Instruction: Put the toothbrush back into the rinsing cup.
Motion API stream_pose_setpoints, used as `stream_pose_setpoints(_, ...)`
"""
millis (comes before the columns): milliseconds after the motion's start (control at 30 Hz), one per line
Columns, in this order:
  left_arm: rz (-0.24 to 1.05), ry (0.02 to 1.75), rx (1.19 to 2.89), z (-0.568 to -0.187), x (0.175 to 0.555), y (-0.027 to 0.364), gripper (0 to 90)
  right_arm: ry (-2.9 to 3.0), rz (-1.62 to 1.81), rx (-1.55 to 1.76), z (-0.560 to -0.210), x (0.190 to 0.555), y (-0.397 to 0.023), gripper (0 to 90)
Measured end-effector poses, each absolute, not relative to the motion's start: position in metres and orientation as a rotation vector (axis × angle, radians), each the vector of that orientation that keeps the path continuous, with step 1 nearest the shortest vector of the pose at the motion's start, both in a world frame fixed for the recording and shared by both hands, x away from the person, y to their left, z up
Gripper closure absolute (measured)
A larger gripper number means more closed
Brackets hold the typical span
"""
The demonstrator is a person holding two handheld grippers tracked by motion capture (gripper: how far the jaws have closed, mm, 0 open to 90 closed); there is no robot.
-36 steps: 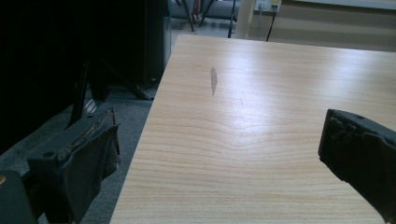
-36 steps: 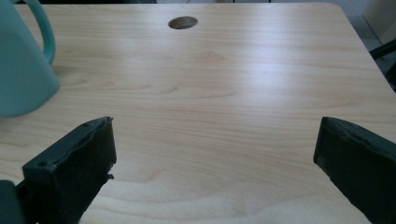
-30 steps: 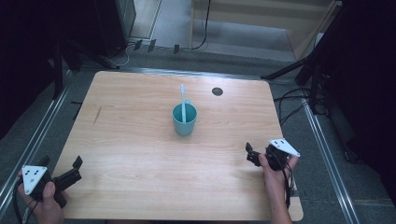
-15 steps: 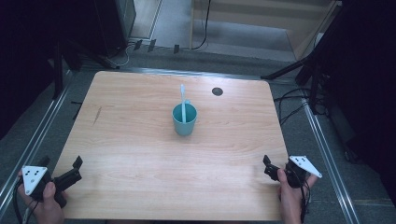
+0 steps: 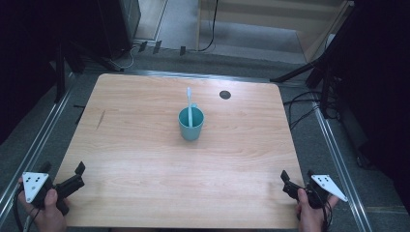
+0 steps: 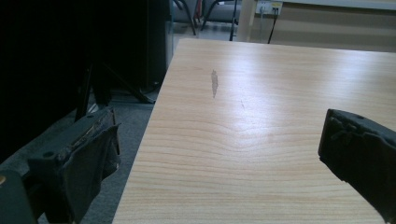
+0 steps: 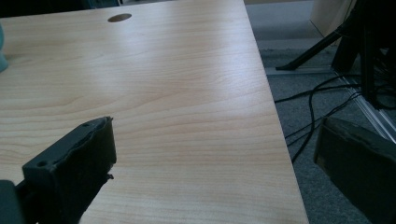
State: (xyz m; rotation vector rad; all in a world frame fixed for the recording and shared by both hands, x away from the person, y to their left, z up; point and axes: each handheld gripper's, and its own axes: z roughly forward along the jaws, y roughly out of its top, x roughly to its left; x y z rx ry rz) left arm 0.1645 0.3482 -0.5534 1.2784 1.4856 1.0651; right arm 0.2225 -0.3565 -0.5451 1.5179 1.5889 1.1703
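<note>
A teal cup stands upright near the middle of the wooden table, with a pale blue utensil standing in it. My left gripper is open at the near left corner, held by a hand. In the left gripper view the left gripper straddles the table's left edge with nothing between the jaws. My right gripper is open at the near right corner. The right gripper view has the right gripper straddling the right edge, and a sliver of the cup at far left.
A dark round hole marks the table's far right part, also seen as the hole. A dark streak lies on the left side. Cables and stand legs sit on the floor to the right.
My right gripper has drawn back toward the person and out to the table's near right corner. The left gripper, the cup and the utensil have not moved.
</note>
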Motion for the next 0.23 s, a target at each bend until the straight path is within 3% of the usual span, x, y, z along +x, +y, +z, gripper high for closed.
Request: stream_pose_setpoints(233, 1.064, 1.489, 1.28, -0.5533, 0.1643, 0.3481, 0.0, 1.563, 1.177, 1.529, -0.5453, 0.2213, -0.3575, 0.0)
